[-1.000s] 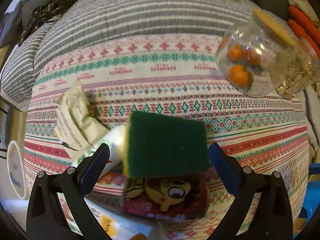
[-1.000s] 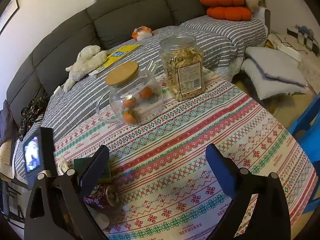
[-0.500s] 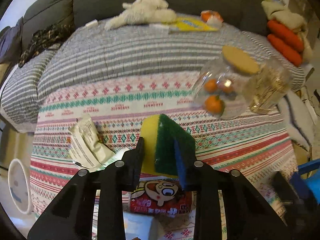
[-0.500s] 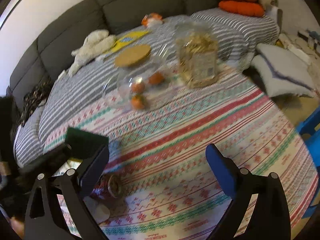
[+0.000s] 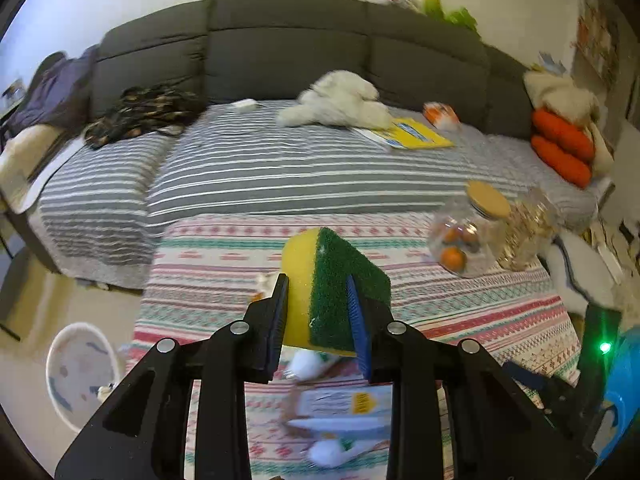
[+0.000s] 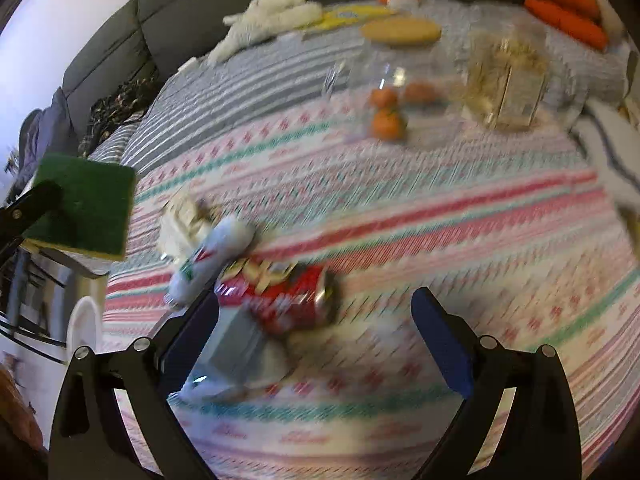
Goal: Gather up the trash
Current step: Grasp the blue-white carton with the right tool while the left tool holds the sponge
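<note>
- Left wrist view: left gripper (image 5: 318, 320) clamped on sponge (image 5: 334, 292), raised above the table (image 5: 460, 312), pointing toward the far edge. Trash (image 5: 340, 408) below blurred; jar (image 5: 464, 240) near far right edge; wide bare cloth between.
- Right wrist view: right gripper (image 6: 316, 334) jaws wide apart, empty, tilted down over red can (image 6: 288, 300) and bottle (image 6: 212, 256) near left edge. All smeared; sponge (image 6: 86, 204) aloft beyond that edge.

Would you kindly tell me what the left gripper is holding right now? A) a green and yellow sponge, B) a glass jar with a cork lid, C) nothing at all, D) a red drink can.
A: the left gripper is shut on the sponge, its pads pressing the yellow and green faces, with the sponge lifted above the table.
</note>
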Motion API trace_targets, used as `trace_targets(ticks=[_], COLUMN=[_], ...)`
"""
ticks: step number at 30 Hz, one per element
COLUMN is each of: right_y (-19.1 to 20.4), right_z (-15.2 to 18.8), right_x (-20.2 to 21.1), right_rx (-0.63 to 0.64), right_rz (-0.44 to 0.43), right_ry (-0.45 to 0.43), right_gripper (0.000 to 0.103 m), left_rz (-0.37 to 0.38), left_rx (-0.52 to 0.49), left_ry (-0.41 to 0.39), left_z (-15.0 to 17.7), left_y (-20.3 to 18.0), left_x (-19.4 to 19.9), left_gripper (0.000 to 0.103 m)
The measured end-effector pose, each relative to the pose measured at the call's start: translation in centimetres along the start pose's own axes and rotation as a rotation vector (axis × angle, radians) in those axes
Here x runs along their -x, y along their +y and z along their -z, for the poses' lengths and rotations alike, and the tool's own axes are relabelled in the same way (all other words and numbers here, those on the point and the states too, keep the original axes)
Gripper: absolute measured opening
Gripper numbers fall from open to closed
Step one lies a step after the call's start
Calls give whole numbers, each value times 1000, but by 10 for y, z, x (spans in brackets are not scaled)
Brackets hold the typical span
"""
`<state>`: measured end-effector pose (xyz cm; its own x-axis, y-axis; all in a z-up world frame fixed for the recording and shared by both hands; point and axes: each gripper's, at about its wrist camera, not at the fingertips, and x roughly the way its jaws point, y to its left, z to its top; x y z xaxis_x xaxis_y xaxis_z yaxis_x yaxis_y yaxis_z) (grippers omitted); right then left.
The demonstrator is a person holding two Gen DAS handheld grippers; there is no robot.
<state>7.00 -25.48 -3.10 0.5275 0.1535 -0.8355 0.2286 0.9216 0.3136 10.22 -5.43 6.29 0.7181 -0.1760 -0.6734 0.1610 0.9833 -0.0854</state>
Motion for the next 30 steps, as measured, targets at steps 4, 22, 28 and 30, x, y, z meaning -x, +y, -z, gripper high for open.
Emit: trace_targets(ticks=[4, 22, 28, 30], right_y=[10, 67, 98, 107], right_z=[19, 29, 23, 25], right_x=[-18, -15, 6, 12], right_rx=[-105, 23, 143, 189], right_rz=[-100, -150, -154, -137], right_ry=[99, -46, -199, -243], right_gripper=[91, 31, 31, 31], left_rz=[1, 34, 38, 33], left_rx=[58, 203, 234, 232], left_ry=[-4, 7, -22, -32], left_z=[11, 40, 38, 38], left_y=[28, 103, 117, 118], left_x=[12, 21, 31, 34], left_gripper=[28, 28, 28, 28])
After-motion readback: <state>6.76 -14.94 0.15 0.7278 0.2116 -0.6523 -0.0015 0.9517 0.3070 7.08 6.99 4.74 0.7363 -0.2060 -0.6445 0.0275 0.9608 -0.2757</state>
